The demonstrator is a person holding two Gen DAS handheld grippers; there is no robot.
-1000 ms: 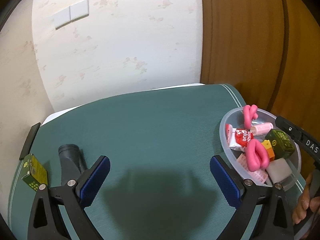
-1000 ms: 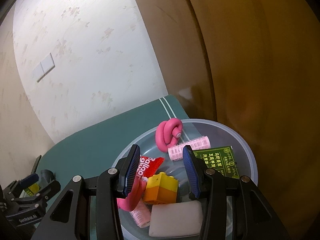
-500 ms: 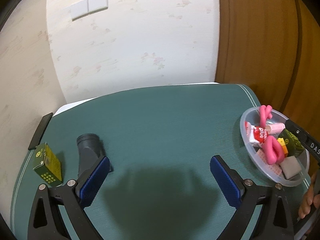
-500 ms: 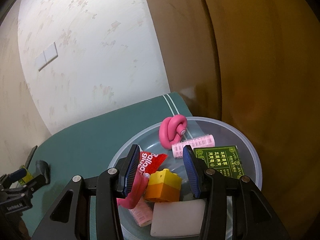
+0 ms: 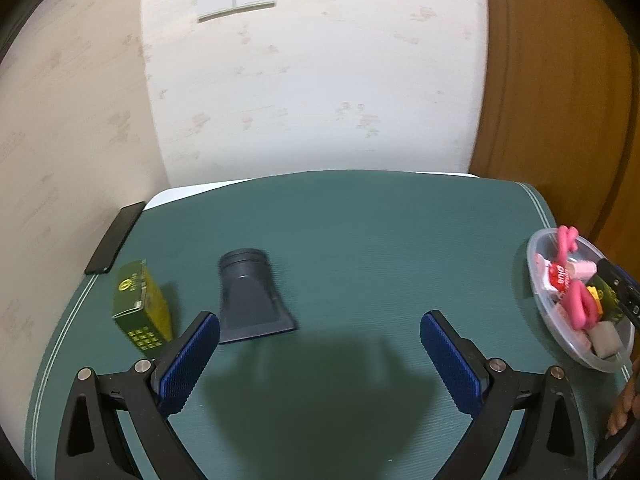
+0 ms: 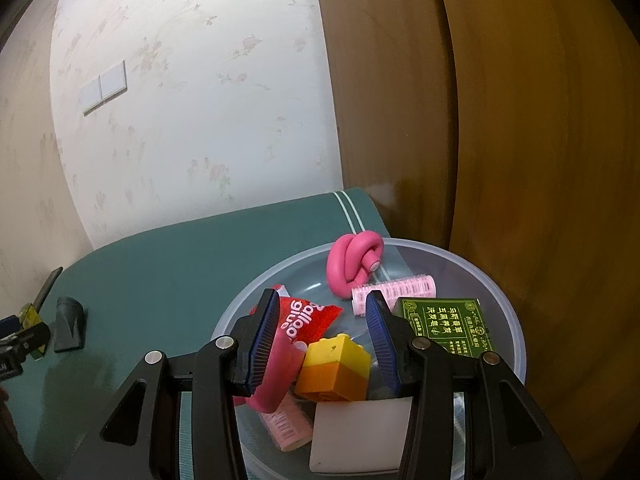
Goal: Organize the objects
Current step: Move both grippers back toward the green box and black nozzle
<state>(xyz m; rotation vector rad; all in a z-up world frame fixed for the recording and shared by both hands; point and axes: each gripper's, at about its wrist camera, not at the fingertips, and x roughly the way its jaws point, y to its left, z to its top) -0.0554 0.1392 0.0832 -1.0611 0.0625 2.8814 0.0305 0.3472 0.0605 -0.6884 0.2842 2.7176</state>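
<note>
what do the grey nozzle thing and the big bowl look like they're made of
Grey nozzle: likely moulded plastic, matte and evenly dark, with no shine. Bowl: probably frosted translucent plastic, since the mat's stripes show faintly through its wall.

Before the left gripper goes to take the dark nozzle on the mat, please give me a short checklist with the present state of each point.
1. Left gripper open, nothing between its fingers: ok.
2. Dark nozzle lies free on the green mat, apart from the green box: ok.
3. Nozzle centred between the fingers: not ok, it lies near the left one.
4. Right gripper is empty: cannot tell, its pads flank the yellow-orange block.
5. Room in the clear bowl for the nozzle: cannot tell.
</note>
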